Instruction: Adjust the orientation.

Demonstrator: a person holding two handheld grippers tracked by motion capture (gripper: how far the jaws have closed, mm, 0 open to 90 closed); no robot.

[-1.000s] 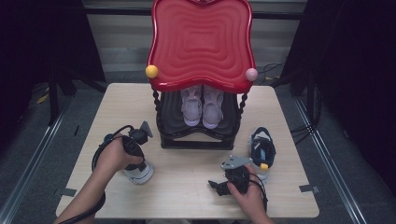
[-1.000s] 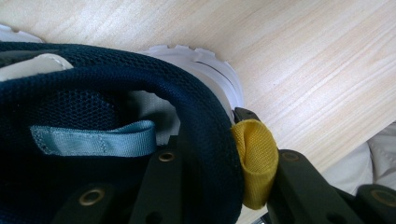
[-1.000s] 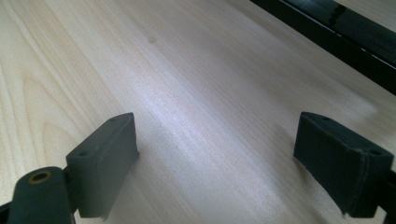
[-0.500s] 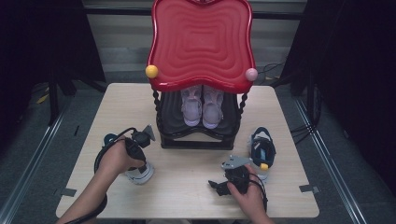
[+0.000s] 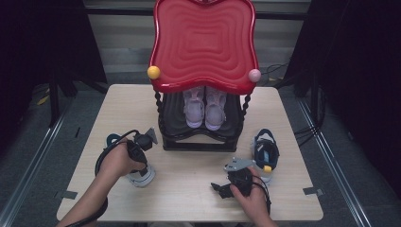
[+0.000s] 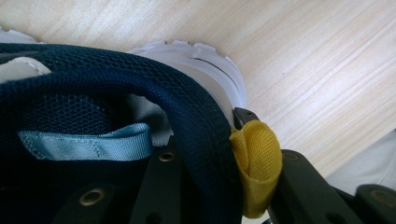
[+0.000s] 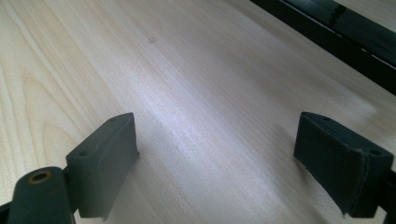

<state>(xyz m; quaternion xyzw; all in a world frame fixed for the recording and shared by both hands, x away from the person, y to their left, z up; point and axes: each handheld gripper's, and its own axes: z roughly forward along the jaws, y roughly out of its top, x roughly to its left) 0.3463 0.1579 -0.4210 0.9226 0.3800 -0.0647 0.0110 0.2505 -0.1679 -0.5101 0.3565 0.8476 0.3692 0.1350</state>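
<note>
Looks like shoe sorting onto the rack: a red-topped shoe rack (image 5: pixel 203 113) sits at the back middle of the table (image 5: pixel 118 101) with 1 pink pair (image 5: pixel 204 105) already on its shelf, toes forward. 2 navy shoes are off the rack: 1 at the left front under the person's left hand (image 5: pixel 117 160), 1 on the right (image 5: pixel 265 152) beside the rack. My read is that the step in hand is the pick-up of the left shoe (image 6: pixel 107 107). Left gripper (image 5: pixel 139 156) is clamped on the heel collar: 1 finger inside the shoe, the other (image 6: pixel 299 186) outside against the yellow pull tab (image 6: pixel 257 165), navy mesh pinched between them, sole apparently down on the table. Next move probably calls for a straight lift, then a swing toward the open shelf space beside the pink pair, keeping the pinch firm since only the soft collar is held and the toe may sag. Right gripper (image 5: pixel 234 182) rests low at the front right near the second shoe, its fingers (image 7: pixel 105 161) spread wide, nothing between them, bare table beneath.
</note>
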